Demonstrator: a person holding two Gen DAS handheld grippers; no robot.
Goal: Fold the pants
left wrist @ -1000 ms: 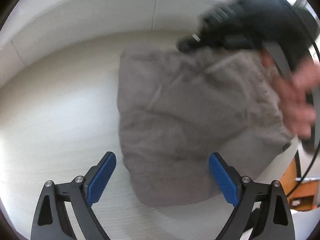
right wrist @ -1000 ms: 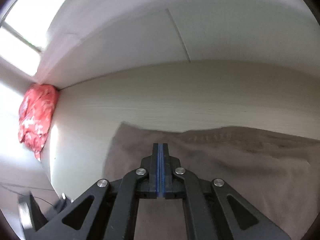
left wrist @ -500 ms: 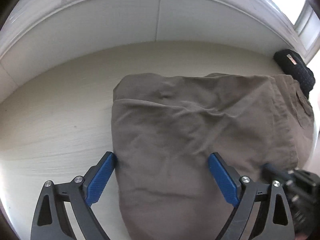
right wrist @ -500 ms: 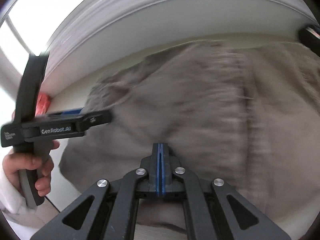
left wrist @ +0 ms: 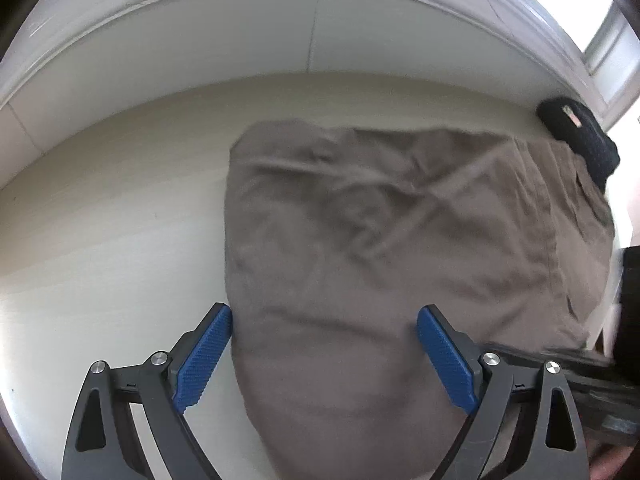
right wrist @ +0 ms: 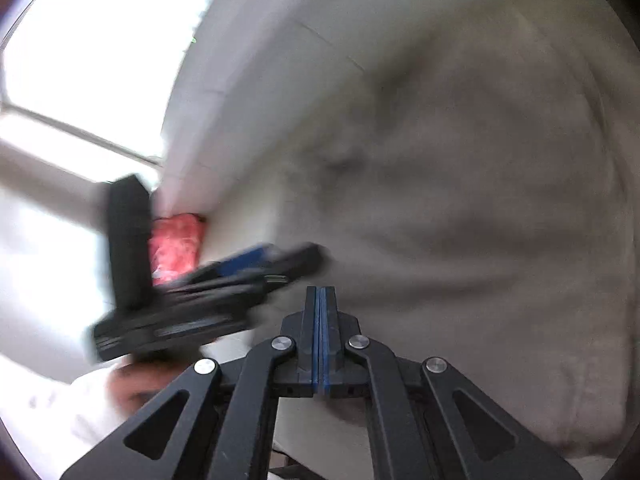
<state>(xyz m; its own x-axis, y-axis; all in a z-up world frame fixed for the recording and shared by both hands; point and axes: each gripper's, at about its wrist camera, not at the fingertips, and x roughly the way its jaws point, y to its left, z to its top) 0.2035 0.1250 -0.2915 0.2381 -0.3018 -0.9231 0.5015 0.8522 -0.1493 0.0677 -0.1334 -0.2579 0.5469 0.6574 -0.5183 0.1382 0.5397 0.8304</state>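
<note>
The grey-brown pants (left wrist: 380, 240) lie folded into a rumpled rectangle on the cream table (left wrist: 112, 240). My left gripper (left wrist: 324, 314) hovers over their near end, pointing steeply down. It is open, its blue pads (left wrist: 204, 356) wide apart and straddling the cloth without pressing it. In the right wrist view the pants (right wrist: 460, 200) fill the right side, blurred. My right gripper (right wrist: 320, 292) is shut with nothing between its pads, at the near edge of the cloth. The left gripper (right wrist: 240, 276) shows there as a dark blur to its left.
A dark folded garment (left wrist: 580, 140) sits at the table's far right corner, touching the pants. A red patterned cloth (right wrist: 176, 248) lies by the white wall (left wrist: 312, 32). A hand (right wrist: 132, 392) in a white sleeve is low on the left. A bright window is behind it.
The right gripper swung from above the pants' far right corner down to their near right edge and rolled. The left gripper drifted a little lower over the pants, still open.
</note>
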